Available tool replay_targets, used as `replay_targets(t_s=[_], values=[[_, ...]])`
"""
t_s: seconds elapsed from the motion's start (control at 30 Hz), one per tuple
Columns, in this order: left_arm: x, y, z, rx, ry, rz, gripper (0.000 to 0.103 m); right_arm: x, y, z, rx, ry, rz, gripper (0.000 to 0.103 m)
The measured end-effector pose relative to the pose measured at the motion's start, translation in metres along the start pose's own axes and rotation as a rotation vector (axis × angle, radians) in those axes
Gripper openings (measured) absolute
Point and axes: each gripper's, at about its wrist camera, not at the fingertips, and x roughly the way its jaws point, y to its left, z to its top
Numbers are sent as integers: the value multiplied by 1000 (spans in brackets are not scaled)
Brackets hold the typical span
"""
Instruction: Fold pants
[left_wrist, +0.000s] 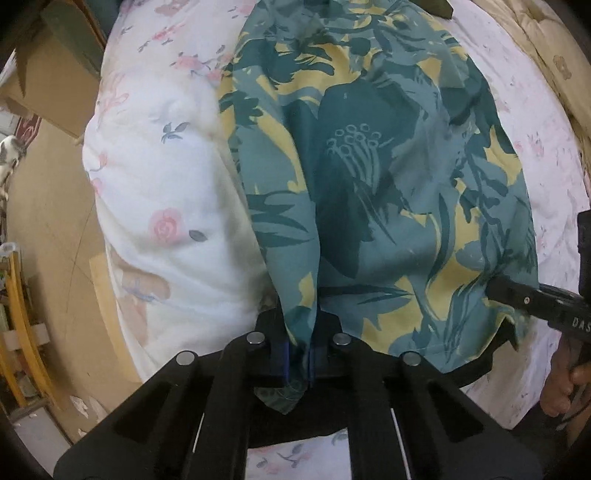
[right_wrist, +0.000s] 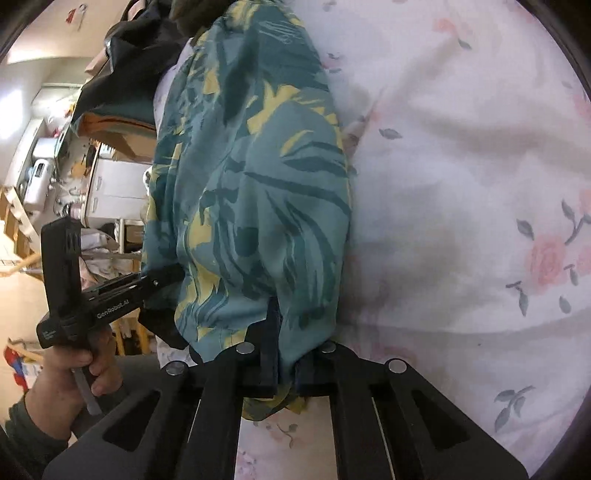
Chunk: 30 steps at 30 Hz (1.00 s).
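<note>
floral bedspread (left_wrist: 166, 184) under teal-and-yellow leaf-print pants (left_wrist: 369, 184); both grippers' fingers (left_wrist: 284, 354) clamped on hems

Matte black grippers, bare hands on the handles.
Left gripper (left_wrist: 298, 363): round silver screws, blue finger pads (left_wrist: 286, 360). Right gripper (right_wrist: 284, 369): same screws. Bare-skinned left hand (right_wrist: 70, 373), dark green sleeve (right_wrist: 18, 439), white lettering.

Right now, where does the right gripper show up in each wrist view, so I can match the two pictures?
Left wrist view: the right gripper comes in from the right edge, low, shut on the far corner of the pants.
Right wrist view: it is the camera's own gripper at bottom centre, fingers closed on the pants' edge.
Shared landmark: the teal and yellow print pants lying over the floral bedding.
</note>
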Motion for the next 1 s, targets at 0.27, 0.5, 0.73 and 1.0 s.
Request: replay_targets(t_s=[0.27, 0.5, 0.73, 1.0], values=[[-21, 4, -15, -54, -16, -65, 4, -22, 18, -8, -35, -32, -44, 3], [-36, -4, -41, -58, 9, -174, 3, -69, 29, -22, -37, -55, -77, 3], [-39, -37, -101, -48, 74, -230, 3, -88, 5, -60, 63, 53, -129, 3], [-39, -71, -129, 4, 87, -119, 7, -59, -17, -74, 107, 163, -245, 12]])
